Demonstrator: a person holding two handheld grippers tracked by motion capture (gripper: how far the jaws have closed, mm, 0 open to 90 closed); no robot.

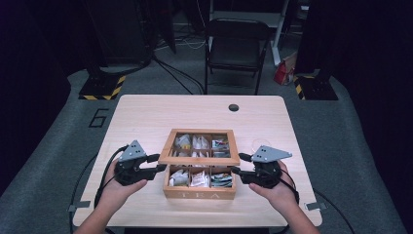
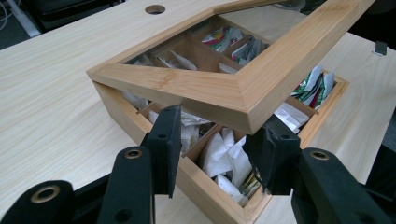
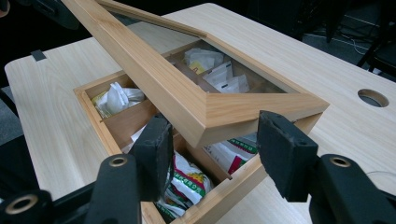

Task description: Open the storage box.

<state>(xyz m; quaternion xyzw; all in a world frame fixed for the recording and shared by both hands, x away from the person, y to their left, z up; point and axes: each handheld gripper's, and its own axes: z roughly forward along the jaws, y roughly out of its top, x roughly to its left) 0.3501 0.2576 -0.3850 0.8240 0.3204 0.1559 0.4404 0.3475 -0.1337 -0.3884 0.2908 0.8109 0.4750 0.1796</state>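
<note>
Hands, two, at the near edge of the surface (image 1: 146, 109): each bears a hand-held gripper. Left hand-held gripper (image 1: 160, 163) at the left front corner of the lid (image 1: 199, 159); in the left gripper view its jaws straddle that corner, one pad (image 2: 166, 140) at the front edge, the other under the side rail; whether they press on the wood cannot be told. Right hand-held gripper (image 1: 237, 164) at the right front corner; in the right gripper view its jaws stand apart on either side of the lid (image 3: 219, 109), the right pad clear of it, the left tucked below the front rail.

Tea box (image 1: 199, 191), light wood, marked TEA on its front, at the middle of the surface, towards the near edge. Six compartments, filled with tea bags (image 1: 198, 179) in white and coloured sachets.

Lid: wooden frame with a clear pane, hinged at the back, front edge raised off the box, tilted part-open.

Hole (image 1: 234, 107), round, in the surface beyond the box. Chair (image 1: 236, 46), dark, on the floor behind.
</note>
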